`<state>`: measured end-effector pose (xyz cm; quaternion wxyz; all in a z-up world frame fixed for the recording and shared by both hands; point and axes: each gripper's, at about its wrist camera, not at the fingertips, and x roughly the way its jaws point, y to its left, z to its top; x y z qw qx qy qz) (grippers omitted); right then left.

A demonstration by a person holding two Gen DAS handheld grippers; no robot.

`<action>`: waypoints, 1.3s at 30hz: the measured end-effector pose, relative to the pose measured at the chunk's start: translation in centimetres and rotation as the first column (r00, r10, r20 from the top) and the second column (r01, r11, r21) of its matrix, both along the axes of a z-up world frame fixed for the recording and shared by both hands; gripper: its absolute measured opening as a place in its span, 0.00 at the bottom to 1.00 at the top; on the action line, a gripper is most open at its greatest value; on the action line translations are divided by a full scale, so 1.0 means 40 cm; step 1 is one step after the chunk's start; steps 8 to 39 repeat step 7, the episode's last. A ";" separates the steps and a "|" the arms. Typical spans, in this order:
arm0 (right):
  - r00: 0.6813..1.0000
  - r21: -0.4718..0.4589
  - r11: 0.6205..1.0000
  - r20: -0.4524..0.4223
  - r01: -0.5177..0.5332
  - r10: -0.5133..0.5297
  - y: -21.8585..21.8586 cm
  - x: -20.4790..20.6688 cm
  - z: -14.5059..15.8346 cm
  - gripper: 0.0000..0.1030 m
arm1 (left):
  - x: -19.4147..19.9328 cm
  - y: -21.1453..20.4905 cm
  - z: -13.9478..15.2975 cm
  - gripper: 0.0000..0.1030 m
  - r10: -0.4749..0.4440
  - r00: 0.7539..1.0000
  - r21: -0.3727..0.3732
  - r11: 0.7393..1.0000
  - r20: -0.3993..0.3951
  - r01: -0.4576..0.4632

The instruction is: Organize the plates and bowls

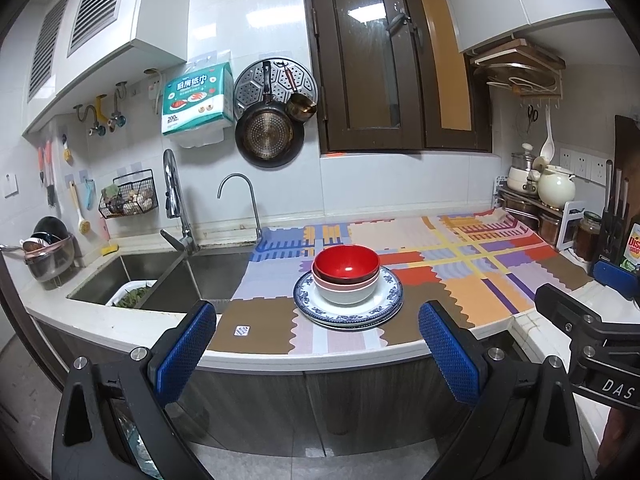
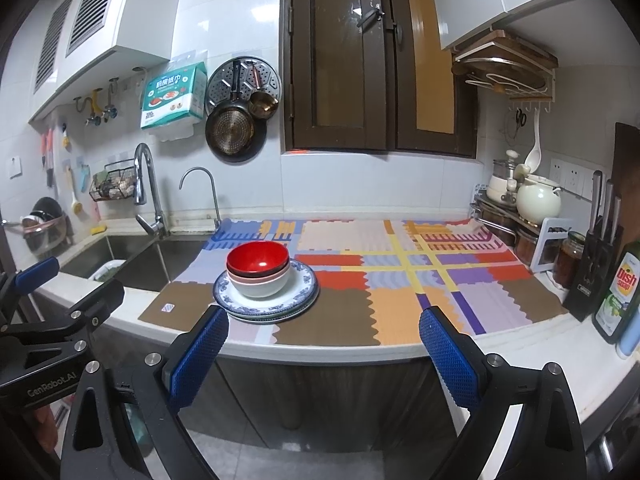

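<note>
A red bowl point(image 1: 346, 263) is nested on a pink bowl and a white bowl point(image 1: 346, 293). The bowls stand on a stack of blue-patterned plates point(image 1: 384, 305) on the colourful mat point(image 1: 472, 280). My left gripper point(image 1: 318, 350) is open and empty, held in front of the counter edge, short of the stack. My right gripper point(image 2: 324, 354) is open and empty, off the counter edge to the right of the stack point(image 2: 260, 270). Each gripper shows at the edge of the other's view.
A double sink point(image 1: 160, 280) with two faucets lies left of the mat. Pots, jars, a knife block point(image 2: 596, 256) and a dish soap bottle point(image 2: 618, 292) crowd the right end. A pan point(image 1: 269, 136) and a paper towel pack hang on the wall.
</note>
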<state>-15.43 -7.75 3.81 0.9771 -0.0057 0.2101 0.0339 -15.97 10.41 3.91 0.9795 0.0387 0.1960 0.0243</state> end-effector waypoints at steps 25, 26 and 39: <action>1.000 -0.003 1.000 0.000 0.001 -0.001 -0.002 0.004 0.000 0.94 | 0.003 0.003 -0.011 1.00 0.002 1.000 -0.001 1.000 -0.004 -0.002; 1.000 -0.003 1.000 0.000 0.001 -0.001 -0.002 0.004 0.000 0.94 | 0.003 0.003 -0.011 1.00 0.002 1.000 -0.001 1.000 -0.004 -0.002; 1.000 -0.003 1.000 0.000 0.001 -0.001 -0.002 0.004 0.000 0.94 | 0.003 0.003 -0.011 1.00 0.002 1.000 -0.001 1.000 -0.004 -0.002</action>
